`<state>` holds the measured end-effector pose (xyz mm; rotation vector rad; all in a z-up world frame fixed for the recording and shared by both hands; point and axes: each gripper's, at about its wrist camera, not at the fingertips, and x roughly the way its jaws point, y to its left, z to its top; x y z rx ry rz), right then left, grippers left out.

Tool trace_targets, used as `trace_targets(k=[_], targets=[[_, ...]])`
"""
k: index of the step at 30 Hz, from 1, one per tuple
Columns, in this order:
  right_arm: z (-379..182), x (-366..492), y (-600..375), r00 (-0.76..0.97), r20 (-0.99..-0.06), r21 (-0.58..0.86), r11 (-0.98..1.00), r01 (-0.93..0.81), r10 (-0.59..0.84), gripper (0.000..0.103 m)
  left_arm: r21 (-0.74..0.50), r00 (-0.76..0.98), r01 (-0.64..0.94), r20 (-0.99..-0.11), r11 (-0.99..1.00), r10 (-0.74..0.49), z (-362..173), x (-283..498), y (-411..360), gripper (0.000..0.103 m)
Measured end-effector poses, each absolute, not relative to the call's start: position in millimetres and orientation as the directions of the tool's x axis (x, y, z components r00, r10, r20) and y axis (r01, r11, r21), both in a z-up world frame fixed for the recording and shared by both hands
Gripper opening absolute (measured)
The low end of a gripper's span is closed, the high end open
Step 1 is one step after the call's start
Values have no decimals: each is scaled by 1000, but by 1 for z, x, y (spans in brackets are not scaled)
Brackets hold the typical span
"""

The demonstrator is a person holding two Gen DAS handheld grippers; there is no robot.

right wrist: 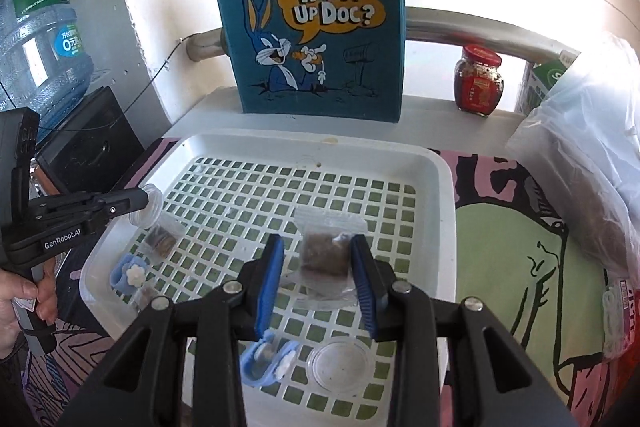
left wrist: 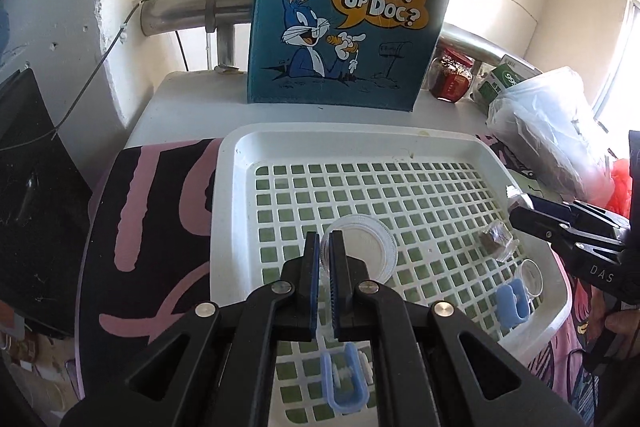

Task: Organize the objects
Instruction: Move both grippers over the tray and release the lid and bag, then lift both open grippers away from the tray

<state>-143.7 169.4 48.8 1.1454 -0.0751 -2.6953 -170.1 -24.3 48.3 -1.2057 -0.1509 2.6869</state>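
Observation:
My left gripper point(left wrist: 325, 239) is shut on the rim of a clear round cup point(left wrist: 370, 247) above the white grid tray point(left wrist: 240, 163). In the right wrist view, the left gripper point(right wrist: 140, 201) hangs over the tray's left side with the cup point(right wrist: 155, 201) at its tip. My right gripper point(right wrist: 319, 243) is shut on a clear bag with a brown block point(right wrist: 322, 255) above the tray point(right wrist: 442, 187); the right gripper point(left wrist: 516, 209) enters the left wrist view from the right. Two blue clips point(right wrist: 128, 273) point(right wrist: 262, 361), a small brown packet point(right wrist: 160, 241) and a clear lid point(right wrist: 340, 363) lie on the tray.
A blue cartoon tote bag point(right wrist: 320, 27) stands upright behind the tray. To its right are a red-lidded jar point(right wrist: 478, 83), a green carton point(left wrist: 504, 79) and a bulky plastic bag point(right wrist: 592, 167). A water bottle point(right wrist: 40, 47) and a black screen point(left wrist: 32, 187) are on the left.

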Motion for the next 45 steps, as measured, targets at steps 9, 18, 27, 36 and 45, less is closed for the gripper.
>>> trace_targets(k=[9,18,27,36,45], targets=[[21,-189,148,-578,-797,94,-981,170,-177,36,-186,-570,-61,-800,-981,187,23,-205,-29,4],[68,-136,172,-707,-663,210,-967,142,-247,48,-250,-649,-63,-725,-966,230,57,-171,-41,58],[105,-6,167,-792,-510,197,-942,272,-336,59,-188,-689,-186,-675,-964,264,71,-68,-23,79],[60,22,158,-740,-588,188,-945,266,-326,59,-210,-622,-234,-719,-949,312,38,-22,13,79],[18,10,150,-652,-694,207,-953,223,-304,59,-192,-577,-191,-771,-963,269,13,-42,42,79]])
